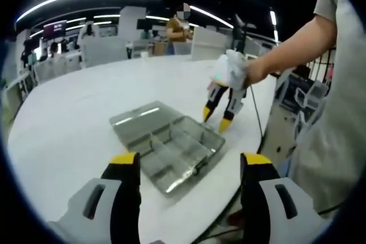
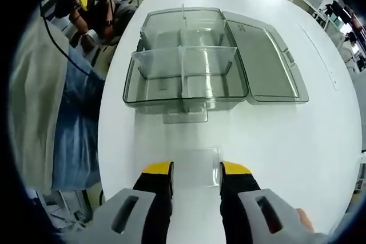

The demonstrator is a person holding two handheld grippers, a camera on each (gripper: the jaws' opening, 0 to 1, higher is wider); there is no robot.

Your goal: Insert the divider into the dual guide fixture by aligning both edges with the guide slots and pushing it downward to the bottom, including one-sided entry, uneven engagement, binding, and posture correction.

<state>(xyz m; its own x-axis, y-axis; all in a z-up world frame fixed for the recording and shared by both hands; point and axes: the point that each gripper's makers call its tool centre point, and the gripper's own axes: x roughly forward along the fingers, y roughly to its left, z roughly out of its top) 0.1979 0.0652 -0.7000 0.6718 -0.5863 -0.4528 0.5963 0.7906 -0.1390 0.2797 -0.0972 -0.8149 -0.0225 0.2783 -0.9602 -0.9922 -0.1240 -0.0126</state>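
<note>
A clear plastic organiser box [image 2: 186,67] stands on the white round table [image 2: 274,141] with its lid [image 2: 263,61] folded open flat beside it; clear dividers stand inside it. The same box [image 1: 166,147] lies just beyond my left gripper [image 1: 191,161], which hovers open with nothing between its fingers. A small clear divider [image 2: 196,167] lies low over the table, short of the box. My right gripper [image 2: 196,168] has its jaws against both of the divider's side edges. That right gripper [image 1: 216,119] points down at the table by the box's far corner, held by a gloved hand [image 1: 234,70].
Another small clear piece [image 2: 184,117] lies against the box's near wall. The table edge [image 2: 106,141] runs close beside the box, and the person's legs [image 2: 74,112] are next to it. Shelves and a standing person [image 1: 177,30] are far behind.
</note>
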